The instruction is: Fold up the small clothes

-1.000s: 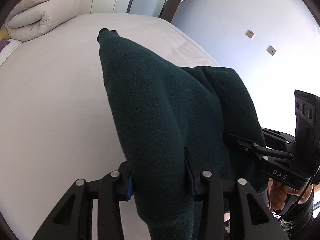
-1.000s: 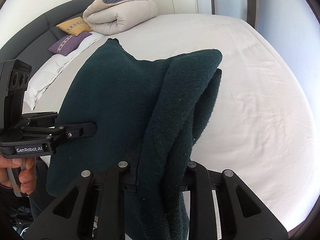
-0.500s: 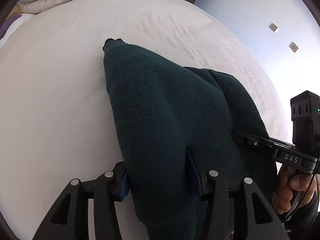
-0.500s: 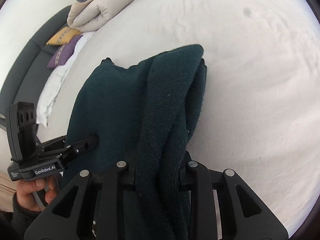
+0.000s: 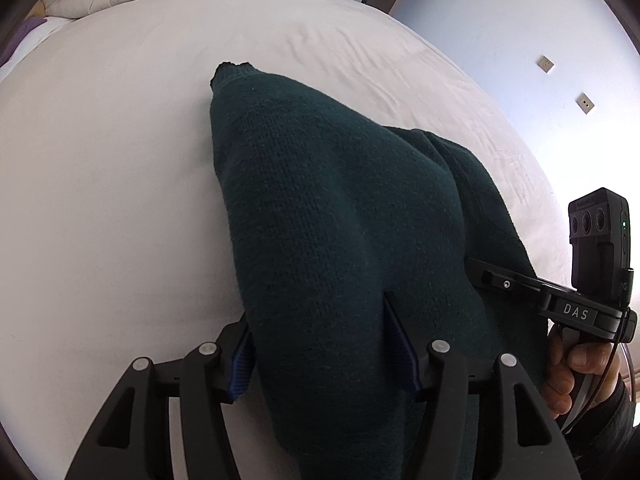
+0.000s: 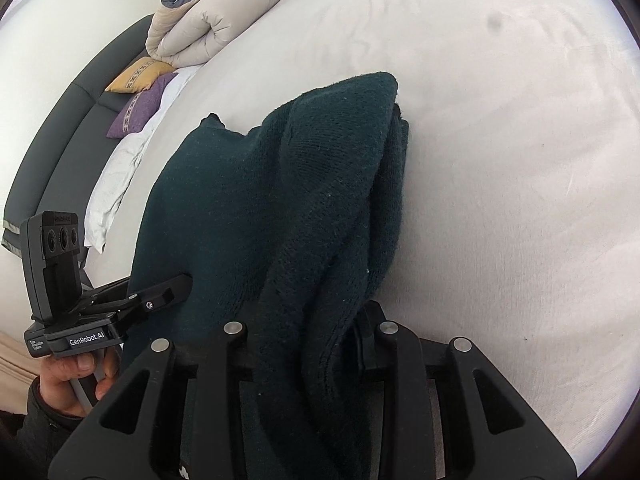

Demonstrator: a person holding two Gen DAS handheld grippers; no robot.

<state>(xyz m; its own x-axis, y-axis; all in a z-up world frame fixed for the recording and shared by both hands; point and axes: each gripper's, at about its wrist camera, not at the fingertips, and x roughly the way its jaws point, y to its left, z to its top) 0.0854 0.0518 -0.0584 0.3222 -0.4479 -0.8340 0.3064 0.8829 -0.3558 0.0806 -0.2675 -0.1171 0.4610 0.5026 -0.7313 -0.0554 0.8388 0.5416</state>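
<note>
Both grippers are sitting at the near edge of the dark green knit garment (image 5: pixel 344 240), which is lying bunched on the white bed (image 5: pixel 100 200). Left gripper (image 5: pixel 320 344) jaws have just been opening, cloth lying between them; right gripper (image 6: pixel 304 320) is pinching a thick fold.

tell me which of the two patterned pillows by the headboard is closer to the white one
The purple pillow: its lower corner overlaps the white pillow, while the yellow pillow lies farther up, next to the folded duvet.
</note>
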